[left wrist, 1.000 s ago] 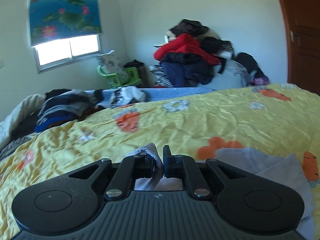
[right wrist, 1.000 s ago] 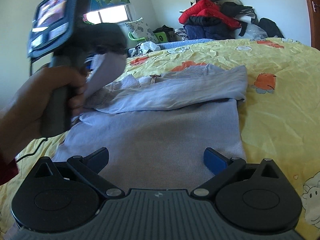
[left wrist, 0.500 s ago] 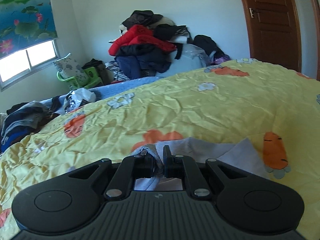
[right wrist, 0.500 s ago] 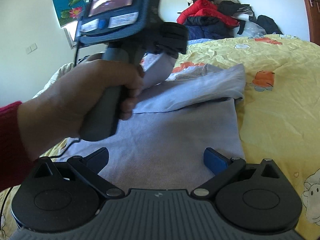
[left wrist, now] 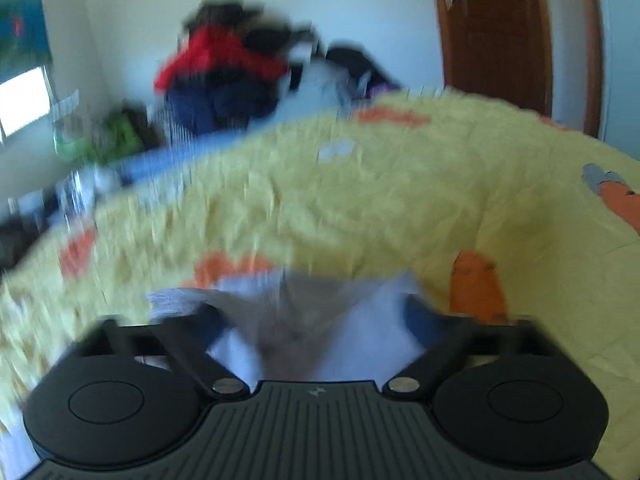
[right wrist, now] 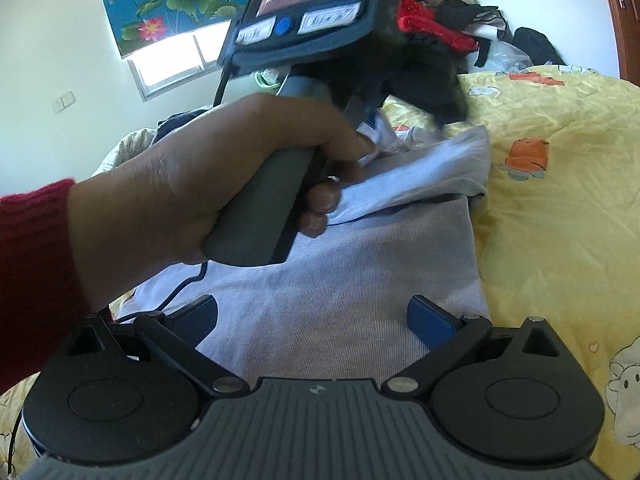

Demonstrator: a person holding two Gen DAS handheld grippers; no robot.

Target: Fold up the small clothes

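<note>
A pale grey-lilac garment (right wrist: 340,280) lies flat on the yellow bedspread (right wrist: 560,220), with its far part folded over as a band (right wrist: 420,172). My right gripper (right wrist: 312,308) hovers open over the near part, nothing between its fingers. A hand (right wrist: 180,200) with a red sleeve holds the left gripper's handle (right wrist: 260,208) above the folded band. In the blurred left wrist view my left gripper (left wrist: 314,314) has its jaws opening wide. The garment's cloth (left wrist: 360,344) lies loose between them, and the pads do not press on it.
A heap of red, black and navy clothes (left wrist: 224,76) is piled behind the bed, next to a brown door (left wrist: 496,28). A window under a lotus-print blind (right wrist: 176,60) is at the left. A black cable (right wrist: 176,292) hangs from the left gripper across the garment.
The left gripper carried a pinched edge of the garment across to the right, then its jaws sprang apart and let the cloth go. The right gripper stayed put.
</note>
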